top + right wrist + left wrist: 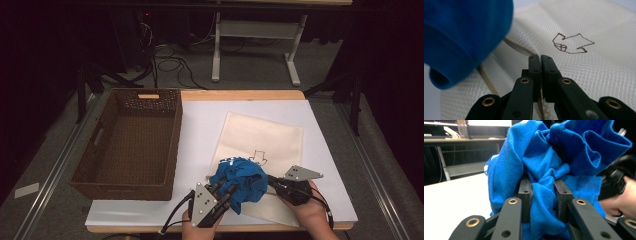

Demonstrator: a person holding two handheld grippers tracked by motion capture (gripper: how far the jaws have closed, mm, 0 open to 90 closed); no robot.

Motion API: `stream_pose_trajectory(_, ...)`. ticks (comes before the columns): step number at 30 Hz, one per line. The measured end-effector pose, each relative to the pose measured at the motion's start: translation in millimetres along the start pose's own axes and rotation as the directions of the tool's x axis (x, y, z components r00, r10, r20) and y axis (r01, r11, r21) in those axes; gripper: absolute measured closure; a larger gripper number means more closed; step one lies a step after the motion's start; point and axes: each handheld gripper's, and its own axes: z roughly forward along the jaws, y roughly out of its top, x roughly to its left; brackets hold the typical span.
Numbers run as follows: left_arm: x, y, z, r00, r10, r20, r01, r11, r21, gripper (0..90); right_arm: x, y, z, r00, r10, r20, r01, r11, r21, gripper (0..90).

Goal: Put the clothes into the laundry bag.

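- Your left tongs are clamped on a bunched-up blue cloth, with a thick fold squeezed between the jaws.
- That cloth sits at the near edge of the table, on the lower left corner of the cream mesh bag.
- Your right tongs are pinched together on the bag's mesh right by its zipper, just below the little brown drawing.
- The brown wicker basket stands off to the left, well apart from the cloth.
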Motion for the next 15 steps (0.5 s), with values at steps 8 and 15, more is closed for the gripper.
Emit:
stream_pose_trajectory(8,-7.9,-15.1,14.1,0.9997,0.025,0.009,-0.025,0.9983,0.053,72.3,-1.3,6.7,-9.1,1.0000,0.008,-0.005,-0.008,0.999,-0.050,88.1)
stream_pose_trajectory(15,-10.0,-29.1,22.4,0.9999,0.016,0.000,-0.016,0.9948,0.101,72.0,-1.6,11.5,-10.8,1.0000,-0.004,0.008,0.004,0.999,-0.049,88.1)
